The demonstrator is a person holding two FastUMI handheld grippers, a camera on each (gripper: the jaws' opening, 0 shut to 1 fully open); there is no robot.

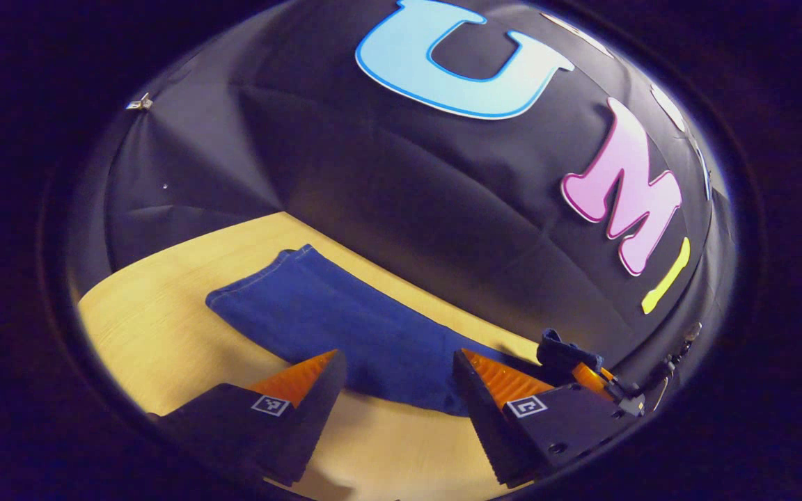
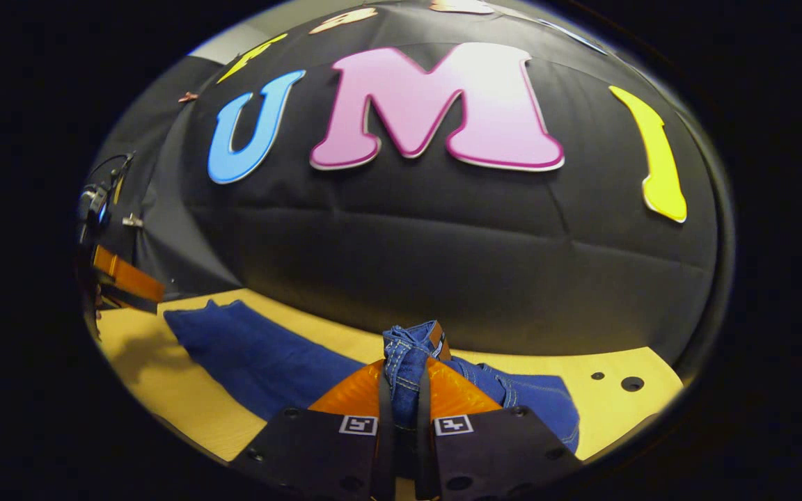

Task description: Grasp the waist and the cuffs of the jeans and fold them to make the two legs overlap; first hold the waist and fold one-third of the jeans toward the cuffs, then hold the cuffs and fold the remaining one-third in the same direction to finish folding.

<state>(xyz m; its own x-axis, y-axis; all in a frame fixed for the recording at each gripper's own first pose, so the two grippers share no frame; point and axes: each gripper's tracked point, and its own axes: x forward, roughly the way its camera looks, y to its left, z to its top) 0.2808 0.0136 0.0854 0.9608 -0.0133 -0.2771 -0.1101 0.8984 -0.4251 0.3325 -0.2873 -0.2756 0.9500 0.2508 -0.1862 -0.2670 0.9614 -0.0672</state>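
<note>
Right tool has the waist pinched; left tool waits spread over the legs.

In the right gripper view the right tool [image 2: 404,390] is pressed together on a bunched fold of the waist [image 2: 411,348], denim standing up between its fingers, while the rest of the jeans [image 2: 255,355] runs away toward ten o'clock across the worktop [image 2: 610,403]. In the left gripper view the left tool [image 1: 397,379] is spread wide and holds nothing, the flat legs [image 1: 331,313] lying just beyond its fingers and the cuffs [image 1: 296,254] at about eleven o'clock. To fold well, I judge the left tool should first take the other side of the waist, so the edge lifts level. Carry both toward the cuffs together, stopping a third along; a one-sided pull would likely skew the legs.
</note>
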